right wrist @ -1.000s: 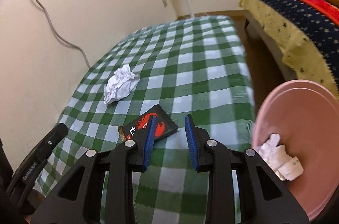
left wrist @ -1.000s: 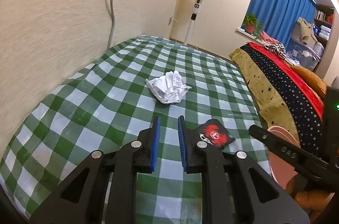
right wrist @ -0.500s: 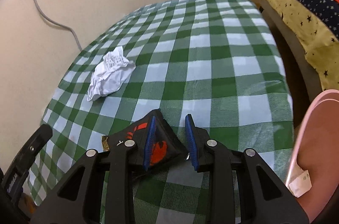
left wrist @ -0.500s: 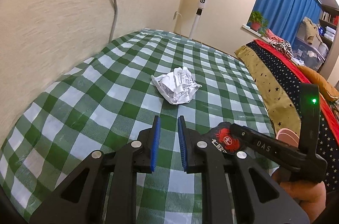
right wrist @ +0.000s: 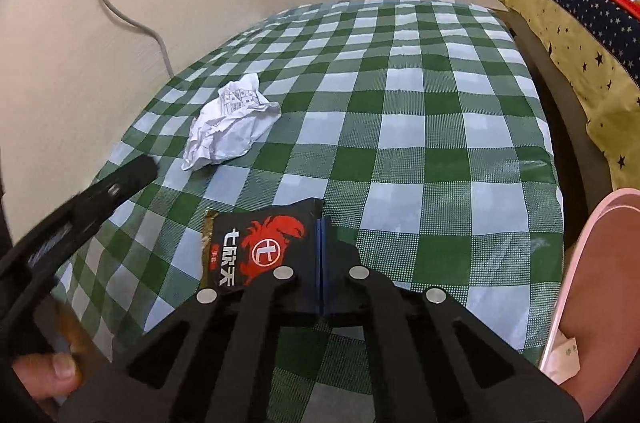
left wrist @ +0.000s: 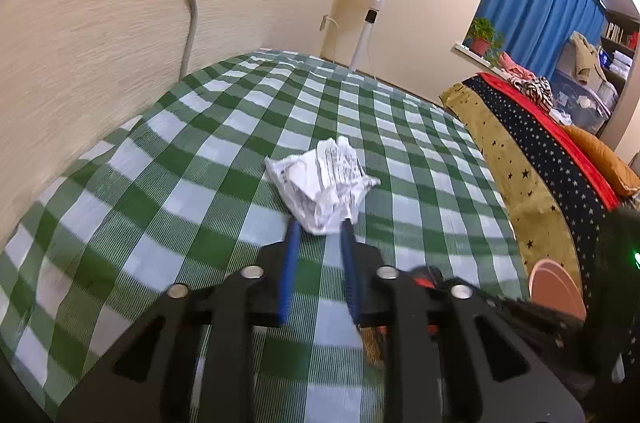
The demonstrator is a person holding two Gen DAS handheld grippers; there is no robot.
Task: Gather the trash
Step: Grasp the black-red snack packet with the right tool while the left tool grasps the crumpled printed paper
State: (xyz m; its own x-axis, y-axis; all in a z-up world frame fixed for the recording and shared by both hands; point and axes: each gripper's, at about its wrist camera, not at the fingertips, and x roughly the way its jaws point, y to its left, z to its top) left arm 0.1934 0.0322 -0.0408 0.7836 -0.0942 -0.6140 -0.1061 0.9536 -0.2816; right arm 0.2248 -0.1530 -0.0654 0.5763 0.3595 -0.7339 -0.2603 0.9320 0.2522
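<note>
**Both fingers at the trash**

The right gripper has just closed its blue fingers on the black crab-printed snack wrapper near the pink plastic bin. The left gripper, jaws just widening, brackets the crumpled white paper, farther from the bin on the green checked tablecloth. Next, likely: lift the wrapper to the bin, pinch the paper.

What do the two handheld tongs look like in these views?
Both match: the left tongs and right tongs have matte black angular frames with cut-out openings, round silver bolt heads, and slim blue ribbed pads lining the fingers. Seen from the side, one frame carries small pale lettering. No cables or sleeves show.
</note>
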